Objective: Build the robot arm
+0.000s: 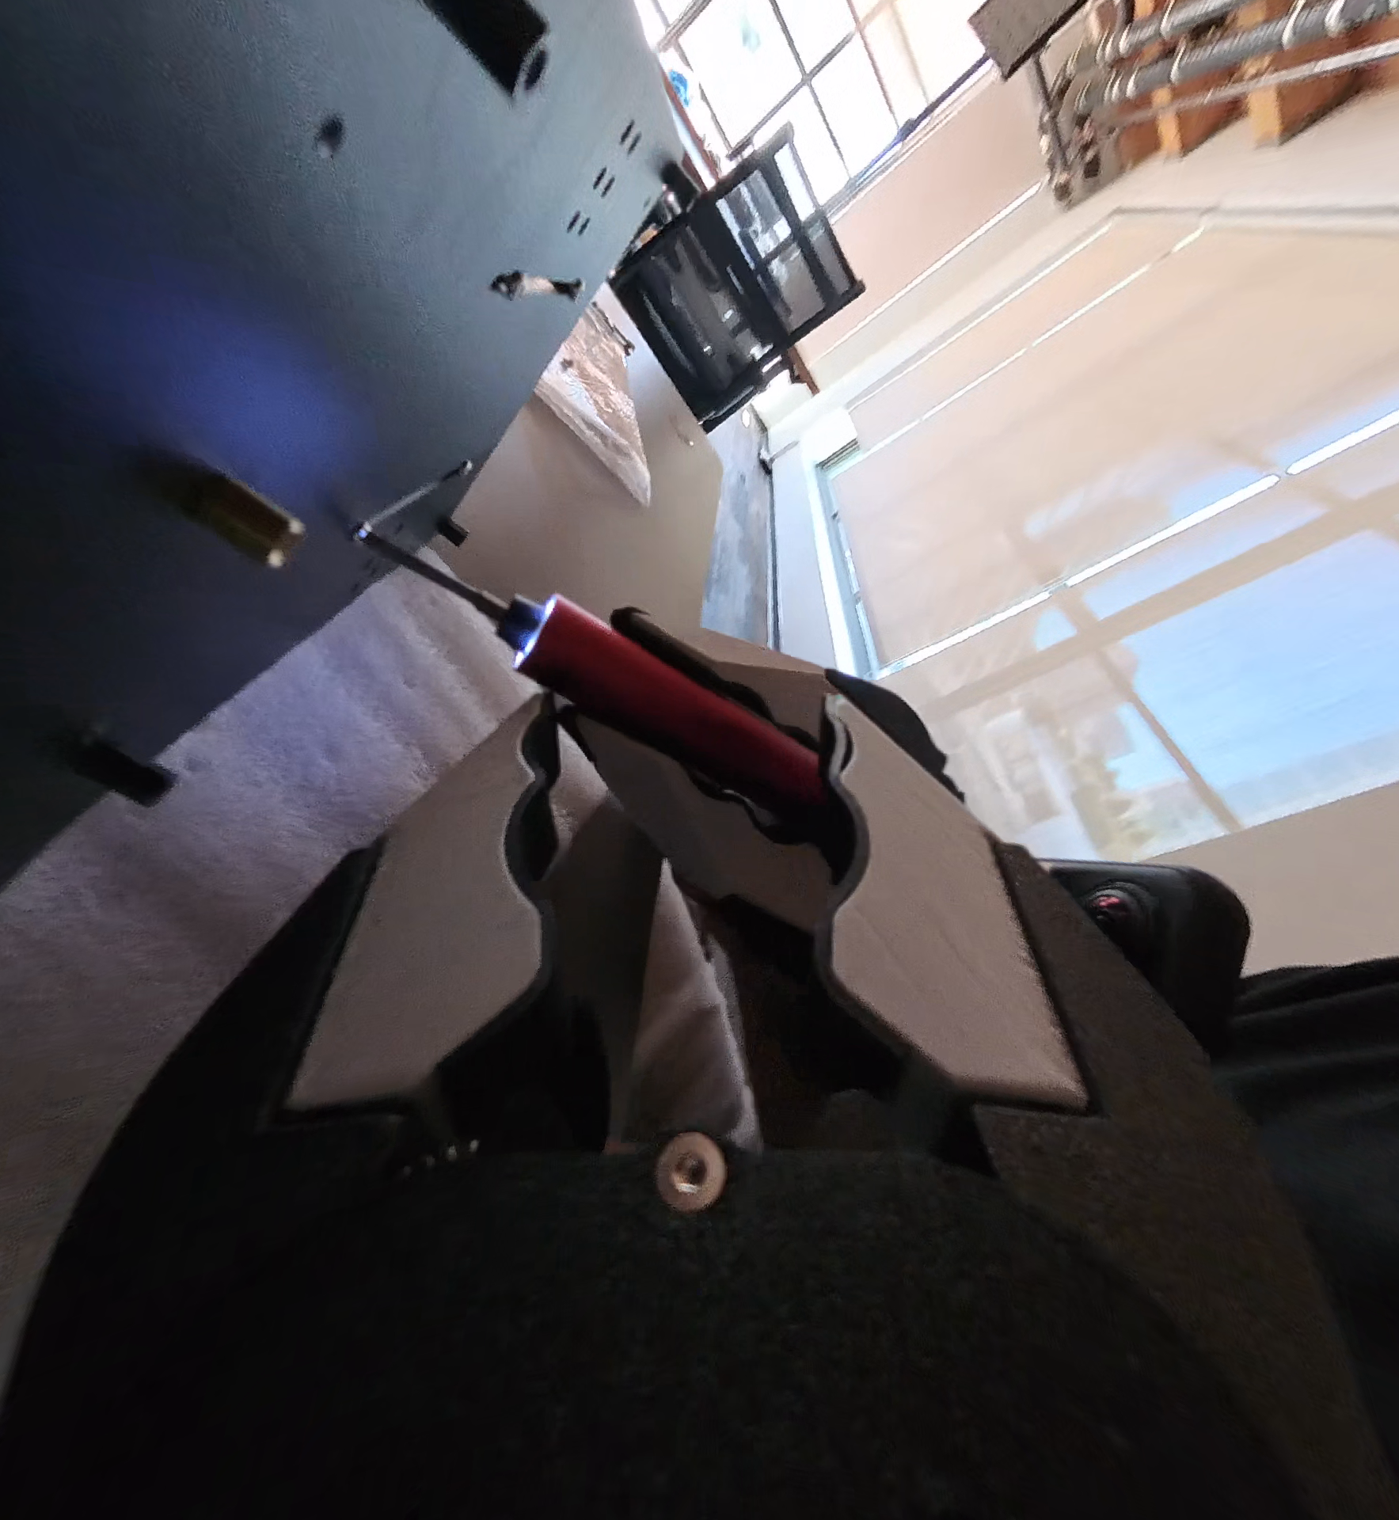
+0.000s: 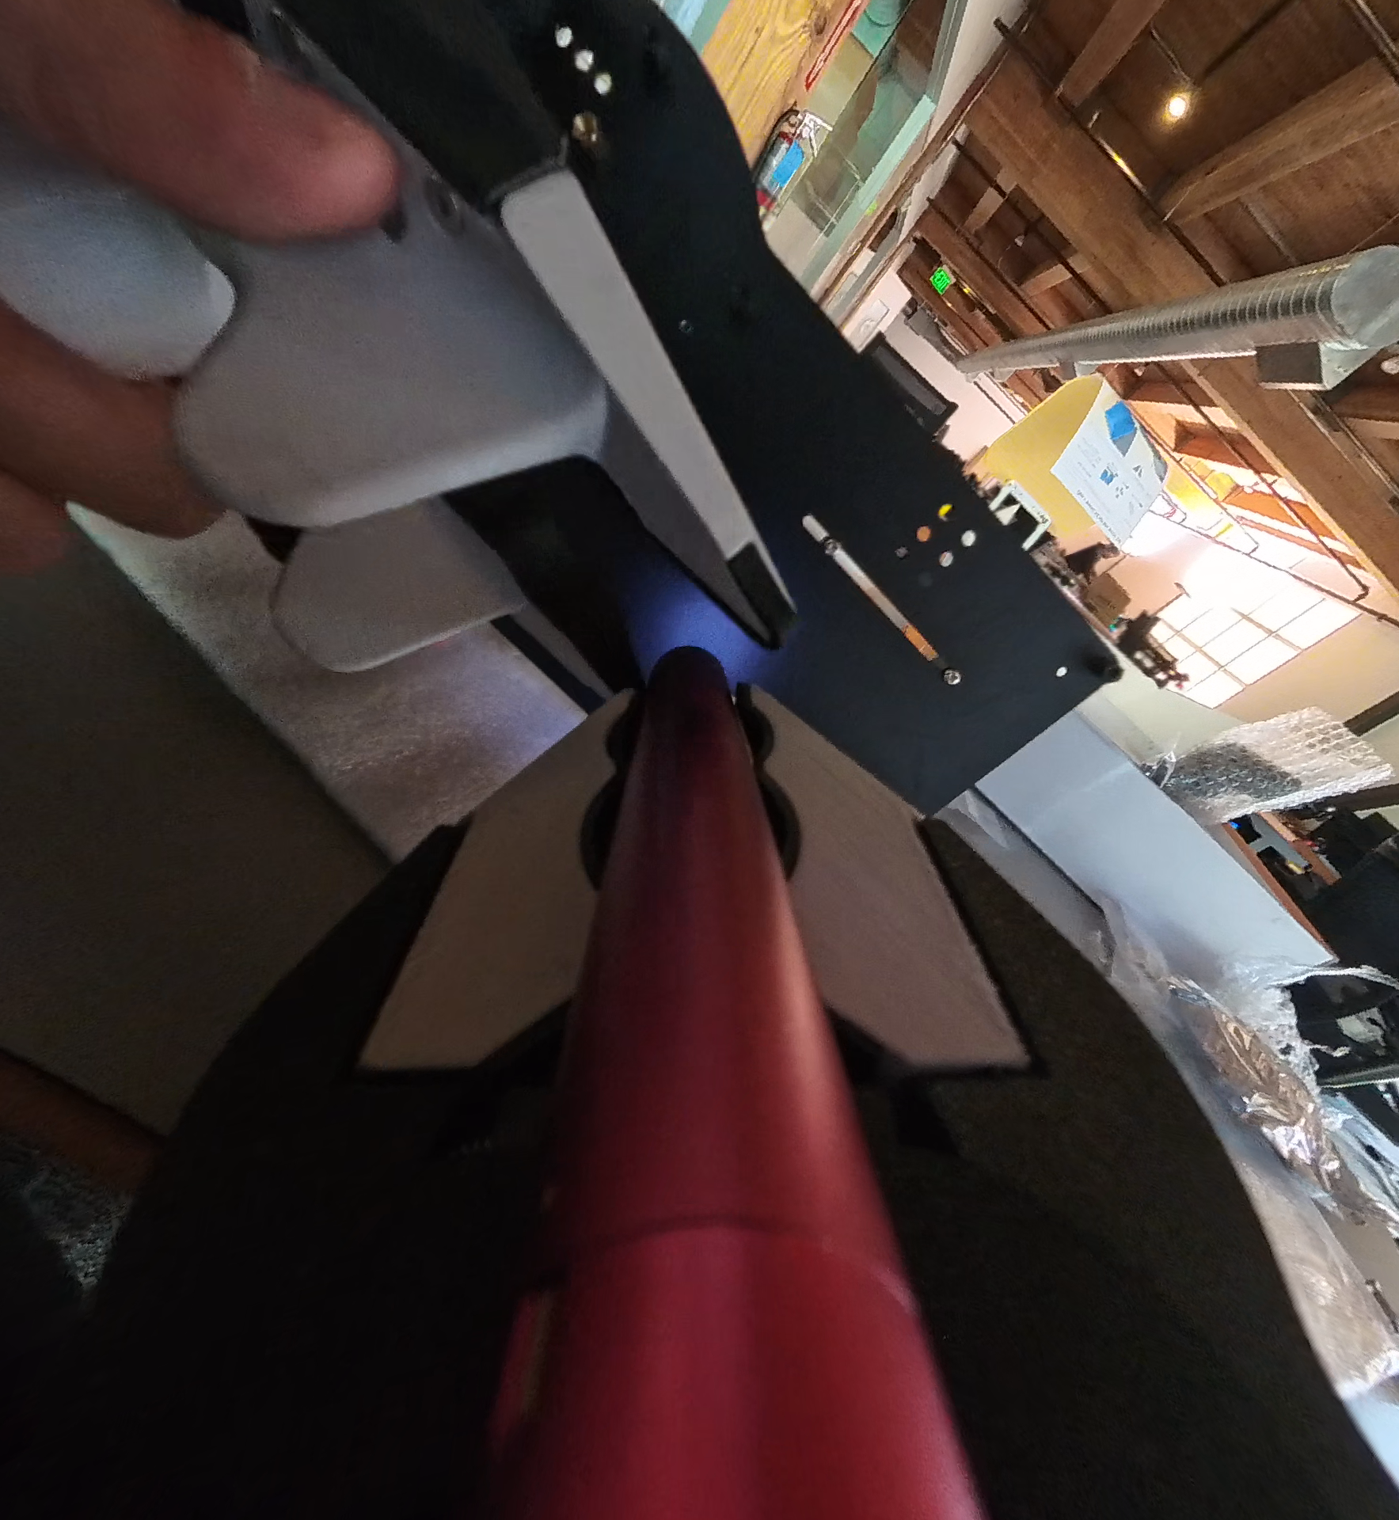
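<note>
My right gripper point(image 2: 686, 701) is shut on a red powered screwdriver point(image 2: 704, 1028) whose lit tip casts a blue glow on a black metal panel point(image 2: 885, 658). In the left wrist view the screwdriver point(image 1: 663, 707) has its thin bit on a small screw point(image 1: 363, 533) near the panel's point(image 1: 186, 247) edge. A brass standoff point(image 1: 227, 514) and a black standoff point(image 1: 120, 765) stick out of the panel nearby. My left gripper point(image 1: 687, 703) is open and holds nothing. Its jaws stand on either side of the screwdriver, beside the panel. One of its fingers point(image 2: 622, 395) lies along the panel.
A hand point(image 2: 145, 123) holds the left gripper's grey handle. The panel stands on a pale padded surface point(image 1: 268, 781). A black wire rack point(image 1: 737, 280) and large windows point(image 1: 1173, 617) are behind. Bubble wrap point(image 2: 1272, 765) lies on a white table at the right.
</note>
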### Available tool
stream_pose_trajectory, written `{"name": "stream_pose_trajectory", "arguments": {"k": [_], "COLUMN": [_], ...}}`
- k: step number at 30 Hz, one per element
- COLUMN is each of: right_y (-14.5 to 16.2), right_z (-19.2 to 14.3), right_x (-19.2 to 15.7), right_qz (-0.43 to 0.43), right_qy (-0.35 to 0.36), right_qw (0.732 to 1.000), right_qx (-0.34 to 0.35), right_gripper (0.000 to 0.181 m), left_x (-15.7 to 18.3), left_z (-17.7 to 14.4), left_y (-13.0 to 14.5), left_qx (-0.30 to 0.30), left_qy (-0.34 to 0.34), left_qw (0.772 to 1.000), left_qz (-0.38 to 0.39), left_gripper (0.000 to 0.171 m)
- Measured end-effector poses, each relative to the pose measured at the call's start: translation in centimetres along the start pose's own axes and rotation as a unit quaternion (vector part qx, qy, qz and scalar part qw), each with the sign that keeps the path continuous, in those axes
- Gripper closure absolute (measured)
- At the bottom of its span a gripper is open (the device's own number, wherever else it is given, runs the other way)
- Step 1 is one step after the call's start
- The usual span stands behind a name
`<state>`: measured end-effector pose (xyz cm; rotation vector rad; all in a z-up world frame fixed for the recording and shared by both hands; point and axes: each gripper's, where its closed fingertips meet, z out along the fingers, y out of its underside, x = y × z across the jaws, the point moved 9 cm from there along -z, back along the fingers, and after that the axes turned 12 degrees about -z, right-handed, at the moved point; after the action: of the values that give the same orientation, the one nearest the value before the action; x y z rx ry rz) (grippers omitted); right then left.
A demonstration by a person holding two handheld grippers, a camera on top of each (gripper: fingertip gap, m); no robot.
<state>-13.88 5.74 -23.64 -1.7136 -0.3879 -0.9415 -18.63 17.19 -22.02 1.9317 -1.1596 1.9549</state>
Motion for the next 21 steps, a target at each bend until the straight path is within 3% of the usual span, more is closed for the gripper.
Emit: {"name": "stream_pose_trajectory", "arguments": {"k": [4, 9, 13, 16, 21], "right_y": [0.0, 0.1, 0.1, 0.1, 0.1], "right_z": [0.0, 0.0, 0.1, 0.0, -0.1], "right_x": [0.1, 0.0, 0.0, 0.0, -0.1], "right_qz": [0.003, -0.004, -0.004, -0.008, -0.007], "right_qy": [-0.004, -0.003, -0.007, -0.006, 0.004], "right_qw": [1.000, 1.000, 1.000, 1.000, 1.000], "right_qx": [0.002, 0.003, 0.005, 0.005, 0.003], "right_gripper": [0.161, 0.161, 0.161, 0.162, 0.161], "left_x": [-0.1, -0.8, -1.9, -2.2, -2.3], "left_z": [-0.1, 0.8, 1.1, 2.0, 2.0], "left_y": [1.2, 2.0, 2.7, 3.1, 3.0], "left_qx": [0.053, 0.148, 0.195, 0.199, 0.200], "left_qy": [0.007, 0.069, 0.091, 0.129, 0.141], "left_qw": [0.995, 0.967, 0.942, 0.922, 0.918], "left_qz": [-0.080, -0.195, -0.257, -0.307, -0.311], "left_gripper": [0.113, 0.111, 0.139, 0.144, 0.149]}}
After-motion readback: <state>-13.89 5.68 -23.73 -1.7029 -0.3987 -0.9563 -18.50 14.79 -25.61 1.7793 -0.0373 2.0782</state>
